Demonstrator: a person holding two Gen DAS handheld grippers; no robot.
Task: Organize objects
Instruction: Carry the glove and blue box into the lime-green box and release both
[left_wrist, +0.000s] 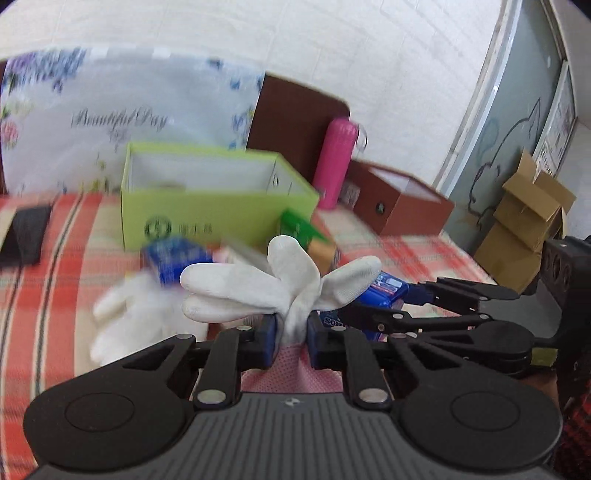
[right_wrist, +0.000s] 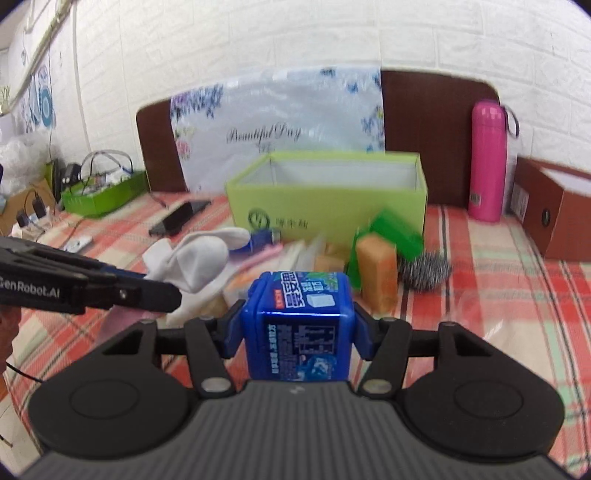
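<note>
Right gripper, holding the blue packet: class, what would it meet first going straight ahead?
Probably the orange sponge and clutter in front of the green box. The right gripper grips the blue packet; depth is uncertain.

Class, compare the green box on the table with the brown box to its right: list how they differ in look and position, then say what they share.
The green box is lime green with a printed logo on its front; the brown box is reddish brown. The green box stands mid-table with clutter against its front; the brown box sits by the table's right edge, beyond the pink bottle. Both are open-topped with pale insides.
</note>
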